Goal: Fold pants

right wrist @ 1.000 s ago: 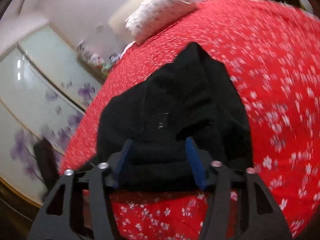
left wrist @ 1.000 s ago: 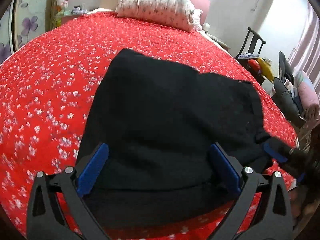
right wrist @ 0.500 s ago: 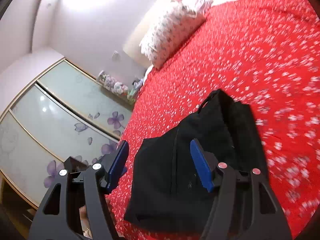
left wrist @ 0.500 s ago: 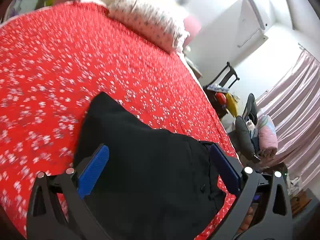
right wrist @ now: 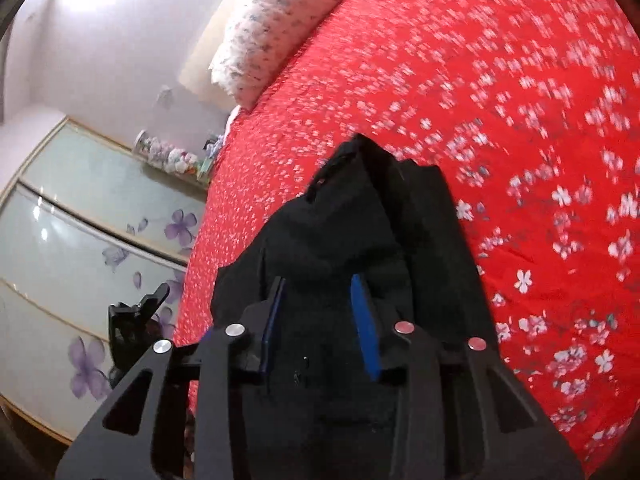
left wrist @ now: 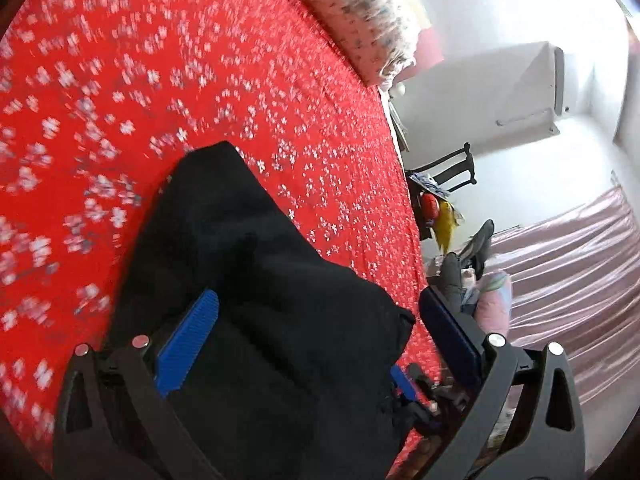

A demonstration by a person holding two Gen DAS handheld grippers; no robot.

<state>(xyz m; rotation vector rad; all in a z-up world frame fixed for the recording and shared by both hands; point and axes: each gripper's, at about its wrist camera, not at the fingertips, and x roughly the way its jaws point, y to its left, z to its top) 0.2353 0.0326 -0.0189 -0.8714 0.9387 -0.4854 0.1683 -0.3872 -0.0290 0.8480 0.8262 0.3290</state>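
While the black pants (left wrist: 256, 280) lie bunched in a compact stack on the red floral bedspread (left wrist: 120, 80), the fold is judged well advanced but not finished: layers are stacked, yet the top edges are uneven and a loose corner sticks out toward 12 o'clock in the right wrist view.

The left gripper (left wrist: 316, 340) is seen with fingers spread wide; cloth lies between them, but the pads are not pressed on it, the 3 o'clock pad standing clear of the fabric over the bed edge.

The right gripper (right wrist: 320, 320) has fingers partly closed, having just been closing, with a raised ridge of pants (right wrist: 360, 240) between the pads. Whether the pads actually pinch the ridge cannot be told; black on black hides the contact.

Left to do, by judgement: a last fold or a flattening and squaring of the stack.

Hard to make out: waistband versus leg ends, number of layers, and the near edge of the pants, cut off under both grippers. Bedspread is motion-blurred. A pillow (right wrist: 276, 24) sits at 11 o'clock in the right view.
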